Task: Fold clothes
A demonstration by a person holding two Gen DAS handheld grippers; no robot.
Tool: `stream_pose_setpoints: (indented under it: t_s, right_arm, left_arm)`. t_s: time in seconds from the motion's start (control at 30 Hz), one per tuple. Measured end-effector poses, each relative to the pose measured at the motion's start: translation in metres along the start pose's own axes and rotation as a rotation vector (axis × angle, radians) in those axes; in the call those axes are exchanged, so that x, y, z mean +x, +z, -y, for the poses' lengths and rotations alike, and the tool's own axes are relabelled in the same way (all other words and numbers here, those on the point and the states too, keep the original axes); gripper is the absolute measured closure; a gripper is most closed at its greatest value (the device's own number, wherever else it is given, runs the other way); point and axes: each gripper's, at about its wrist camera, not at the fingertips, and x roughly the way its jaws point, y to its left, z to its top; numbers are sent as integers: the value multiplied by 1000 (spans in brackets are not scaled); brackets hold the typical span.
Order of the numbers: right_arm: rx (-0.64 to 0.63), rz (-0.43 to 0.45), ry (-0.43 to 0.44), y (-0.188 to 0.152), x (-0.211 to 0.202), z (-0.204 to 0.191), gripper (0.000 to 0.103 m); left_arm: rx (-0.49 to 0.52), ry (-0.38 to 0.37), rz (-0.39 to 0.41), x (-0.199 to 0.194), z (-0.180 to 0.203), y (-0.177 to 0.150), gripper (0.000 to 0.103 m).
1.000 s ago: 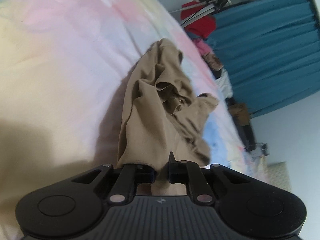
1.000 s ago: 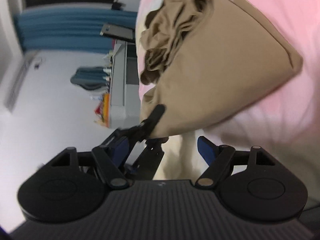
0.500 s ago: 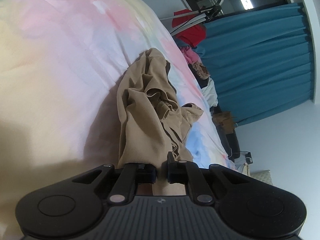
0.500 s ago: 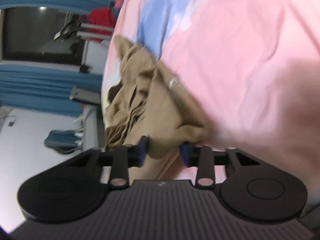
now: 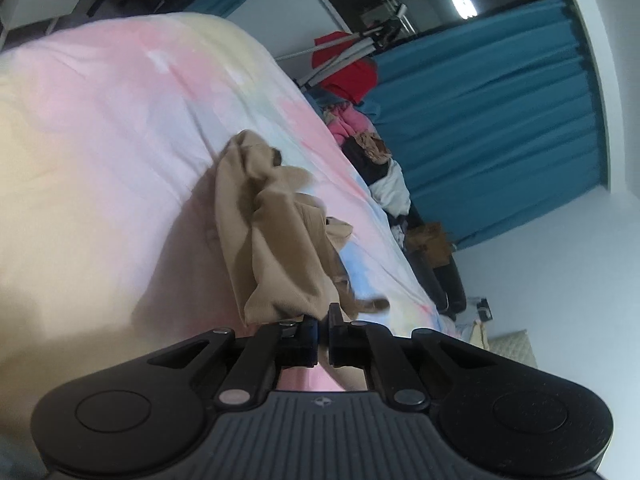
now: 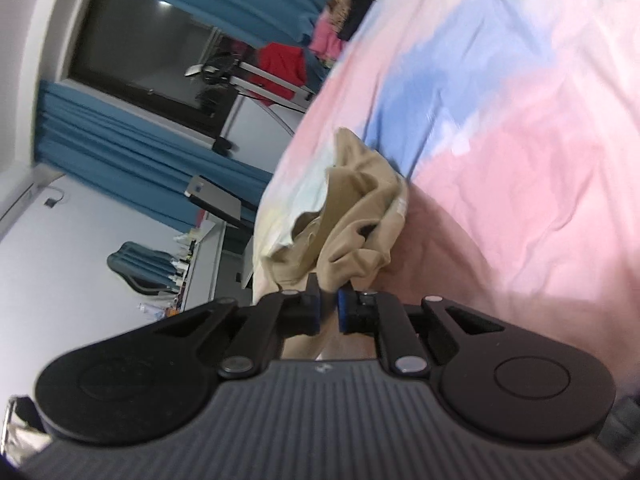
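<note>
Pastel bedsheet (image 5: 120,128) under crumpled tan garment (image 5: 276,252)

— Dim in here, only that ceiling light (image 5: 461,0) glowing.
— Aye, soft shadow beside the tan garment (image 5: 276,236), bedsheet (image 6: 520,128) smeared with motion blur, fisheye bending every edge.

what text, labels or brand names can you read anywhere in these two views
No readable words or numbers in either view.
A small round emblem on the left tongs body, no letters legible.
The same emblem on the right tongs body, too blurred to read.
A pale tag on the tan garment: too small to read.
</note>
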Motion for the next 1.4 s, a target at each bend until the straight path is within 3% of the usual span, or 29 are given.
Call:
stream_pose_setpoints:
  t_s: [0.3,0.47,0.63,0.83,1.0,1.27,1.4]
  right_arm:
    - [21,-69,-31,-25,-84,-6,92]
    - [33,-62,-29,-14,-75,-14,92]
    - [82,-51,-35,12,-34,-29,91]
    - [137,-65,-94,51,38,-35,91]
    - [180,-86,-152,77,107,-21,90]
    - [229,-187,-265,100,202,50,90]
    - [240,-250,-206,109,211,64,86]
  left_arm:
    - [-53,-11,-16,-82,8,-60,99]
    - [-124,-19,-5,-72,8,-46,99]
    - [-152,-5,10,-35,15,-6,98]
    - [-206,44,-19,45,11,53,97]
    - [-173,126,-52,129,-5,98,97]
    - [11,185,-146,237,-70,112,96]
    - [60,192,-155,243,-71,112,95]
